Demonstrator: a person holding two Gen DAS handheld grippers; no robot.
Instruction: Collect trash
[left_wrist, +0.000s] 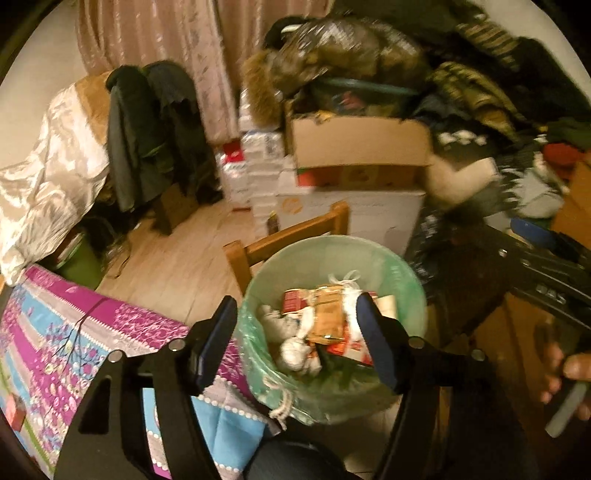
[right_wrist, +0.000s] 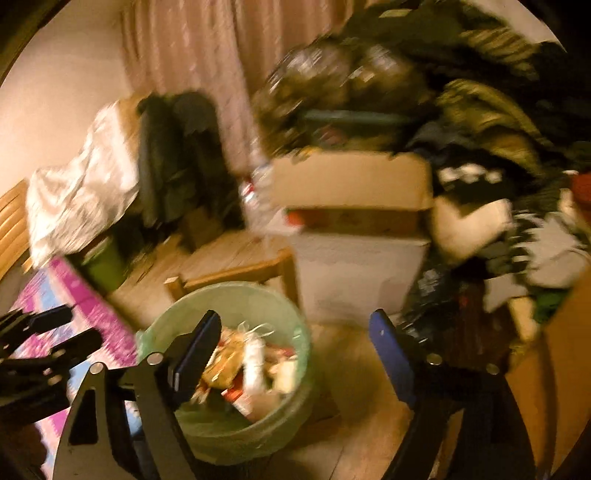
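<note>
A round trash bin with a pale green liner (left_wrist: 402, 280) stands on the wooden floor, holding crumpled white paper, red and orange wrappers (left_wrist: 325, 317). My left gripper (left_wrist: 297, 306) hovers above it, open and empty. In the right wrist view the bin (right_wrist: 295, 314) sits lower left of centre, with the trash (right_wrist: 247, 362) inside. My right gripper (right_wrist: 295, 325) is open and empty above the bin's right rim and the floor. The left gripper (right_wrist: 66, 325) shows at the left edge there. The right gripper's body shows at the right edge of the left wrist view, in a hand (left_wrist: 569, 373).
A table with a purple and blue patterned cloth (left_wrist: 74, 350) is at the left. A wooden chair (left_wrist: 288, 236) stands behind the bin. Stacked cardboard boxes (left_wrist: 358, 147) with piled clothes and a fur-hooded jacket (left_wrist: 332, 55) fill the back right. Dark coats (left_wrist: 147, 129) hang at the left.
</note>
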